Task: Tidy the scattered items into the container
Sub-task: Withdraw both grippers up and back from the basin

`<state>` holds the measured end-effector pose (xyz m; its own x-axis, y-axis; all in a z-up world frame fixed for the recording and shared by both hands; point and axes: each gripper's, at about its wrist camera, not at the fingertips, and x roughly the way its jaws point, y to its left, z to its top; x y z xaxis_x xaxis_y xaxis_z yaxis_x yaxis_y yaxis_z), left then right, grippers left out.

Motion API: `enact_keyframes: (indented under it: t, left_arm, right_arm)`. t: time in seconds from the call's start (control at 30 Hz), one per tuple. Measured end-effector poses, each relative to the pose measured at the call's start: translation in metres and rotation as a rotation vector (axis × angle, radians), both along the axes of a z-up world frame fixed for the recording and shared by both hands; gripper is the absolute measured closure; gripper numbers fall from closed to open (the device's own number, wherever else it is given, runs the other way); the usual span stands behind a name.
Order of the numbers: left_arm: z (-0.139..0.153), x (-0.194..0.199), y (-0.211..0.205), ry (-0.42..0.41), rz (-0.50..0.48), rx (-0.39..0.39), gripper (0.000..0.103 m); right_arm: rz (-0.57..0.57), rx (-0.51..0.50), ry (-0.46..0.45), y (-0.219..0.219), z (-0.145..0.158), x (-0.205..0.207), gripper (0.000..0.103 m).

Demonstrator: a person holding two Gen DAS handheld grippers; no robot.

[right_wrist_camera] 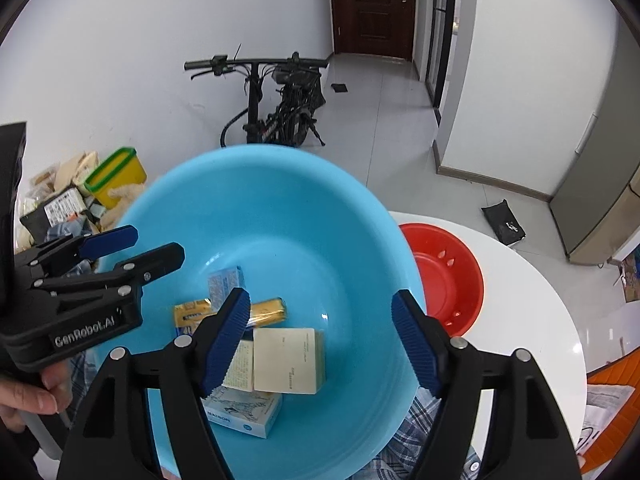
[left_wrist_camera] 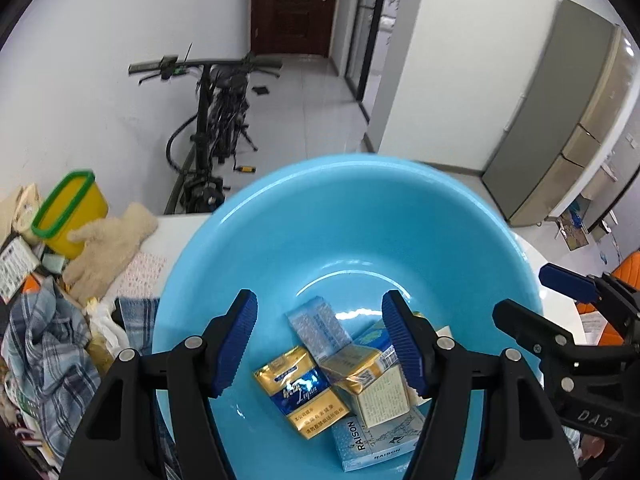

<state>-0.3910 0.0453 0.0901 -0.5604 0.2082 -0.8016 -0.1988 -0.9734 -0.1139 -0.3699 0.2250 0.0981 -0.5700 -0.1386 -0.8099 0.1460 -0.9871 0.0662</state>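
Both claws hang over the blue basin (left_wrist_camera: 360,208) with jaws apart, gripping nothing. The left claw (left_wrist_camera: 320,344) and right claw (right_wrist_camera: 320,344) frame the small boxes (right_wrist_camera: 288,360) (several, piled loosely) lying on its bottom.

Packets (left_wrist_camera: 316,392) in basin (left_wrist_camera: 360,216)

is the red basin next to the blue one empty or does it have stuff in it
Empty, as far as shows: the red basin has only bare bottom and small holes visible, while the packets lie in the blue basin, whose rim hides its left part.
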Motion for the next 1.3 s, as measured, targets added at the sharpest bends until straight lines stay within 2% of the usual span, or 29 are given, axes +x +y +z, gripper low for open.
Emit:
enact_keyframes:
  t: [0.07,0.17,0.33,0.43,0.63,0.77,0.9,1.07,1.3]
  left_arm:
    - [0.007,0.003,0.001,0.034,-0.009,0.012,0.034]
    - [0.017,0.007,-0.002,0.076,0.015,0.018,0.022]
    - [0.029,0.009,-0.002,0.124,0.032,-0.028,0.021]
    - [0.032,0.011,-0.004,0.129,0.023,-0.02,0.021]
    - [0.04,0.019,-0.007,0.194,0.025,-0.021,0.02]
    - [0.046,0.025,-0.008,0.178,-0.018,0.014,0.02]
    - [0.057,0.042,-0.004,0.24,-0.032,-0.023,0.02]
    - [0.075,0.066,-0.009,0.278,-0.044,0.006,0.02]
    - [0.102,0.1,-0.02,0.322,-0.022,-0.009,0.02]
  right_arm:
    - [-0.015,-0.01,0.019,0.002,0.004,0.001,0.018]
    - [-0.034,-0.023,0.039,0.006,0.009,0.002,0.01]
    - [-0.035,-0.026,0.052,0.012,0.011,0.004,0.004]
    - [-0.033,-0.015,0.059,0.013,0.011,0.005,0.004]
    - [-0.034,0.001,0.096,0.013,0.017,0.013,0.004]
    - [-0.037,0.012,0.103,0.011,0.029,0.025,0.004]
    - [-0.012,0.011,0.159,0.005,0.047,0.045,0.004]
    - [0.006,-0.008,0.179,0.004,0.062,0.067,0.004]
    - [0.009,-0.027,0.22,0.012,0.084,0.097,0.004]
